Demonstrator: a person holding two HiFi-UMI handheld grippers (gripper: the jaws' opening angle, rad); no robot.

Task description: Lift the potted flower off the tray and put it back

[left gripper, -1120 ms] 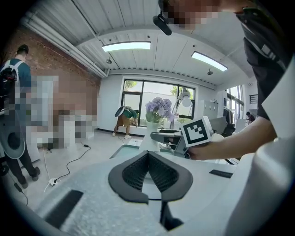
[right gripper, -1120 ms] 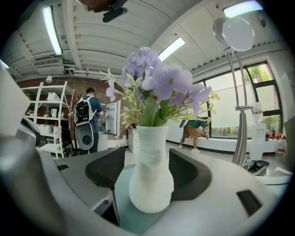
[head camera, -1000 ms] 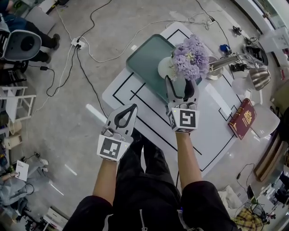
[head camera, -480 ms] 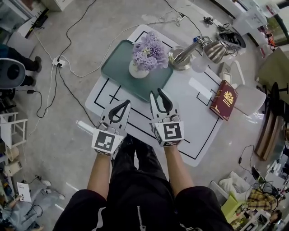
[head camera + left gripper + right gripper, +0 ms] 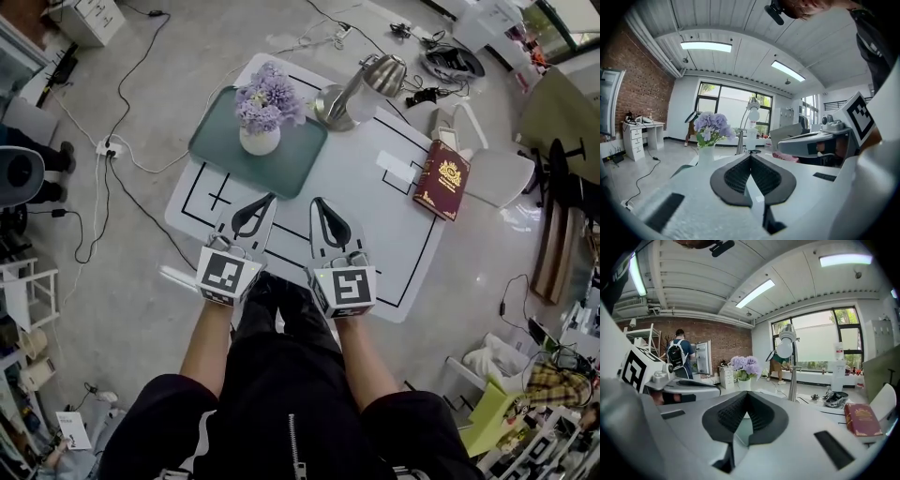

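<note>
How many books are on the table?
1. The red book lies near the right edge of the white table, to the right of the lamp. No other book shows.

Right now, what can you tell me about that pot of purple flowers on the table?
The potted flower is a rounded bunch of pale purple blooms with a few green leaves, set in a small, smooth white pot that looks ceramic. It stands upright on the teal tray, and only the tray touches it. The left gripper and right gripper are short of it, both shut and empty.
</note>
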